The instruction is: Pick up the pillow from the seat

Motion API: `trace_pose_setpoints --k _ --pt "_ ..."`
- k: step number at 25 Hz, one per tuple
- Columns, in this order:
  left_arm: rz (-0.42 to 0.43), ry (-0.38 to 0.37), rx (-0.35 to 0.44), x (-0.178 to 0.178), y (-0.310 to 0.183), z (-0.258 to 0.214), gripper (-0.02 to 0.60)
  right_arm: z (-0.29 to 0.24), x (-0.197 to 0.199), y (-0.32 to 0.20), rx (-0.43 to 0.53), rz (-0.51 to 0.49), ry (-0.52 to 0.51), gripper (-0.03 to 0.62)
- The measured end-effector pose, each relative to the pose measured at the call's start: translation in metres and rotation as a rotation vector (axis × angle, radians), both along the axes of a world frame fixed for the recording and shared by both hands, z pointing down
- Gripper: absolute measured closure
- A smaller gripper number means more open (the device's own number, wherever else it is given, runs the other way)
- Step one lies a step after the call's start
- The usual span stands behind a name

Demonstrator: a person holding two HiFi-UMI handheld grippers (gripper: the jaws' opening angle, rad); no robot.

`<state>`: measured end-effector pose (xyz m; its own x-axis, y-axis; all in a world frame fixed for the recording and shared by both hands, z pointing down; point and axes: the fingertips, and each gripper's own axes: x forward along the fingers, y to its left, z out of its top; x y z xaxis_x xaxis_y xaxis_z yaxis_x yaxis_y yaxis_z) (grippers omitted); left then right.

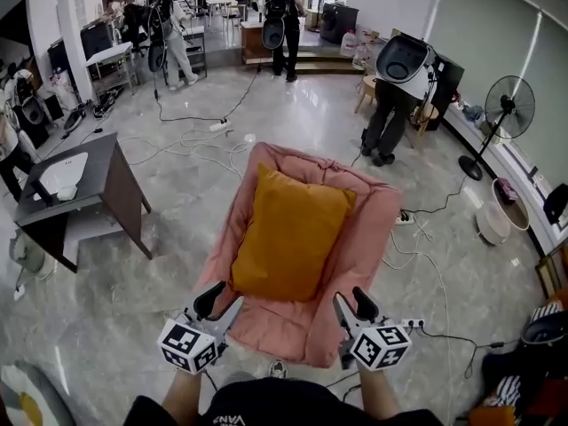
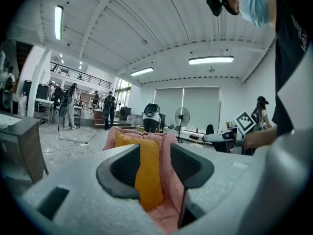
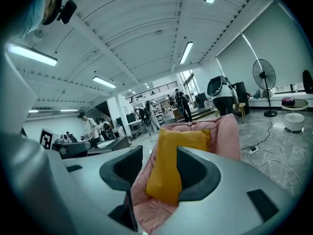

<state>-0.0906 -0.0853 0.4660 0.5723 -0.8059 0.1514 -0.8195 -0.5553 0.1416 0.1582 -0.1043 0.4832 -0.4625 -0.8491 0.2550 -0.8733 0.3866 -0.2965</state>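
Note:
A mustard-yellow pillow (image 1: pixel 288 233) lies on the pink padded seat (image 1: pixel 368 247), leaning toward its back. My left gripper (image 1: pixel 219 303) hovers at the seat's near left corner, jaws apart with nothing between them. At the near right corner my right gripper (image 1: pixel 352 307) is likewise open and empty. In the left gripper view the pillow (image 2: pixel 146 173) shows through the gap of the left gripper (image 2: pixel 155 168), a short way ahead. The right gripper view frames the pillow (image 3: pixel 171 168) between the jaws of the right gripper (image 3: pixel 161 173), not touching it.
A dark side table (image 1: pixel 84 193) stands left of the seat. Cables and a power strip (image 1: pixel 413 324) lie on the grey floor at the right. A standing fan (image 1: pixel 506 114) and a round white stool (image 1: pixel 497 223) are far right. Several people stand at the back.

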Motion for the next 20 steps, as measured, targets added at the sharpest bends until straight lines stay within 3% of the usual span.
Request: trace_pose_setpoints --k 5,12,20 --pt "0.01 -0.007 -0.023 0.017 -0.016 0.009 0.393 0.012 0.011 -0.025 -0.026 -0.003 -0.015 0.389" --pt "0.005 -0.014 -0.067 0.01 -0.043 0.027 0.393 0.034 0.007 -0.052 -0.071 0.001 -0.027 0.388" --pt "0.094 -0.009 -0.101 0.002 -0.115 0.035 0.393 0.041 -0.001 -0.095 -0.096 0.092 -0.034 0.388"
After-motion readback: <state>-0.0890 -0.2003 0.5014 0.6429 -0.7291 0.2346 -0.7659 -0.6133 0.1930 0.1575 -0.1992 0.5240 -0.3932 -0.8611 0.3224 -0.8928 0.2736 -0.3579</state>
